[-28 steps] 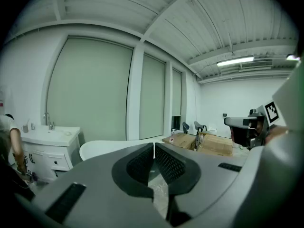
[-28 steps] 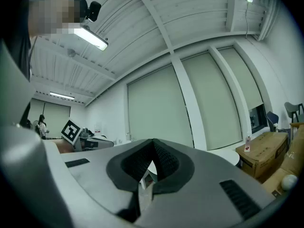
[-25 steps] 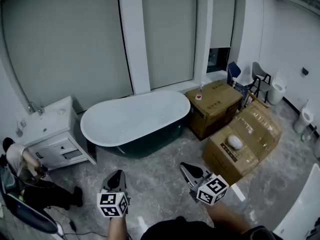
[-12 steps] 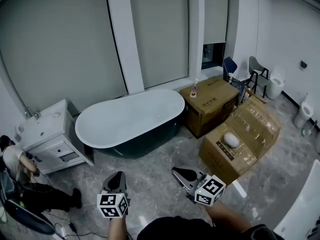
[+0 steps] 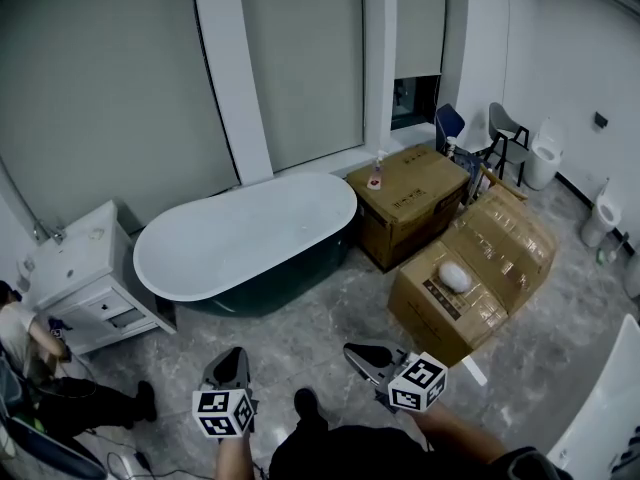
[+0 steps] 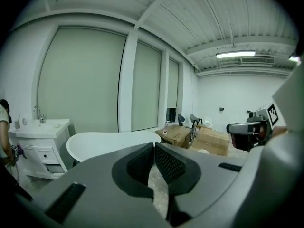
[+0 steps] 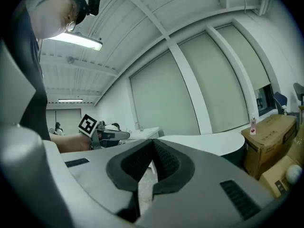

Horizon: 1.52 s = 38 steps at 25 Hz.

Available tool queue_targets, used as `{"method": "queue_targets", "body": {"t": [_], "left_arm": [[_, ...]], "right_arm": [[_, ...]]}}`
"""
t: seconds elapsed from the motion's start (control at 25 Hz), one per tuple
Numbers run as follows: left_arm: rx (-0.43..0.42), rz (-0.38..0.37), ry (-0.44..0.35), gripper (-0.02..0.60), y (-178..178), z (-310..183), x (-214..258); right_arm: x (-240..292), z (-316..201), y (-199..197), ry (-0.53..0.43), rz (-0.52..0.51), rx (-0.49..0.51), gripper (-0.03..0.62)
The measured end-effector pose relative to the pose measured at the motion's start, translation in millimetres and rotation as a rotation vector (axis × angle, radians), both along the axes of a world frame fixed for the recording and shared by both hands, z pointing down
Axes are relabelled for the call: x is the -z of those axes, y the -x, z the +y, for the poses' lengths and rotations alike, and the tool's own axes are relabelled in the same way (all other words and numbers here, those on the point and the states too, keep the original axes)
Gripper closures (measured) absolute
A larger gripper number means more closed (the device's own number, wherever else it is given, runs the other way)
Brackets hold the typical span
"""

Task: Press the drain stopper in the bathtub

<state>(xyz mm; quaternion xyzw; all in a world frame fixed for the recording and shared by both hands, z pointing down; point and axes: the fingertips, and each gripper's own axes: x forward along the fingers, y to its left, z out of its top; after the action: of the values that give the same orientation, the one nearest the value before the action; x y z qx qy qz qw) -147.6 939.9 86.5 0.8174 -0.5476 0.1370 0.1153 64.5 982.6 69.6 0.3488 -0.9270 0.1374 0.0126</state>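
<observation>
Left hand-held gripper (image 5: 235, 354), right hand-held gripper (image 5: 356, 353) (both closed), marble floor (image 5: 310, 338) — bathtub (image 5: 245, 236) ahead

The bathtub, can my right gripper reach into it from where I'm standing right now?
Probably not yet. The right gripper, jaws shut, is held over the floor well short of the bathtub. Nothing stands between them, so stepping closer should do it.

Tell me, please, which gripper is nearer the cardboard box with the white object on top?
Right. The right gripper sits just left of that box; the left gripper is farther left.
</observation>
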Motion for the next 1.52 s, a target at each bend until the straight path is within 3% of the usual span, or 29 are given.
{"method": "queue_targets", "body": {"t": [0.2,0.44,0.76,0.92,1.12,1.52], "left_arm": [[-0.018,0.015,0.018,0.557,0.5,-47.0,-20.1],[-0.064,0.049,0.037,0.557,3.7,-142.0,-32.0],[-0.182,0.017,0.059,0.557,0.3,-261.8,-41.5],[-0.207,0.017,0.07,0.557,8.7,-307.9,-42.0],[-0.27,-0.027,0.061,0.557,6.7,-352.2,-40.1],[-0.252,-0.012,0.153,0.557,-12.2,-432.4,-78.0]], "right_arm": [[-16.1,-42.3,1.5,0.037,0.017,-0.018,0.581],[-23.9,-128.4,0.2,0.079,0.033,-0.102,0.58],[-24.1,-253.4,32.8,0.093,0.048,-0.128,0.581],[-24.0,-295.5,49.7,0.102,0.039,-0.139,0.581],[-31.1,-337.0,43.9,0.118,0.017,-0.208,0.58],[-61.2,-436.8,22.6,0.181,0.005,-0.212,0.581]]}}
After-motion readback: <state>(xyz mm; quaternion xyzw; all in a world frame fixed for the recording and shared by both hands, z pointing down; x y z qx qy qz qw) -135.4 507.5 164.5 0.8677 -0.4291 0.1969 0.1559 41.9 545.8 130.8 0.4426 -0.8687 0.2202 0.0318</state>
